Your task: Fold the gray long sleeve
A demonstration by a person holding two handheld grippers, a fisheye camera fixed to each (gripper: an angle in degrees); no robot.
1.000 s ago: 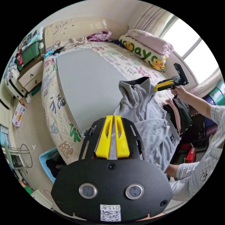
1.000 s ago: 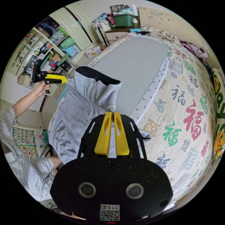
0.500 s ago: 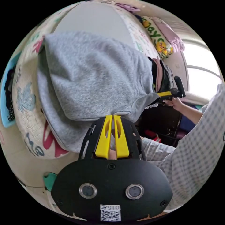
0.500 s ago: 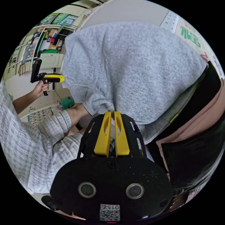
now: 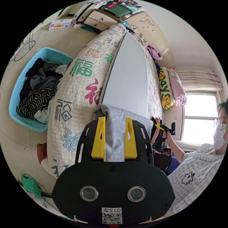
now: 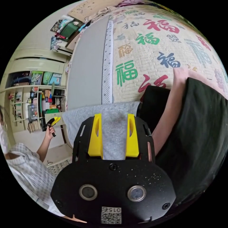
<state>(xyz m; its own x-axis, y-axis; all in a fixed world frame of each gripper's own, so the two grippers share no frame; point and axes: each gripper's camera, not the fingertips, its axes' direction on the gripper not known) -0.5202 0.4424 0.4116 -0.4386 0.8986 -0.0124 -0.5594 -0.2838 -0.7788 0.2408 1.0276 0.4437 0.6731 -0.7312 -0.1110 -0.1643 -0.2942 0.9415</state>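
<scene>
The gray long sleeve [image 5: 115, 135] lies folded on the near edge of the bed, partly on the gray mat [image 5: 128, 80]. My left gripper [image 5: 115, 120] hovers just above it, jaws spread wide, the gray cloth showing between them untouched. In the right gripper view the same garment [image 6: 76, 117] stretches left from under my right gripper [image 6: 114, 117], which is open too. A hand holds the right gripper [image 5: 162, 127] off the garment's far end, and in the right gripper view a hand holds the left gripper [image 6: 53, 121].
A stack of dark and pink clothes [image 6: 199, 123] lies right beside the garment on the patterned bed cover [image 6: 147, 47]. A blue basket [image 5: 17, 85] of clothes stands on the floor. Pillows [image 5: 166, 90] sit by the window; shelves [image 6: 35, 102] stand behind the person.
Both grippers were shut on the gray garment, carrying it over the bed. Now both have opened and let it go, and it rests folded on the bed's edge.
</scene>
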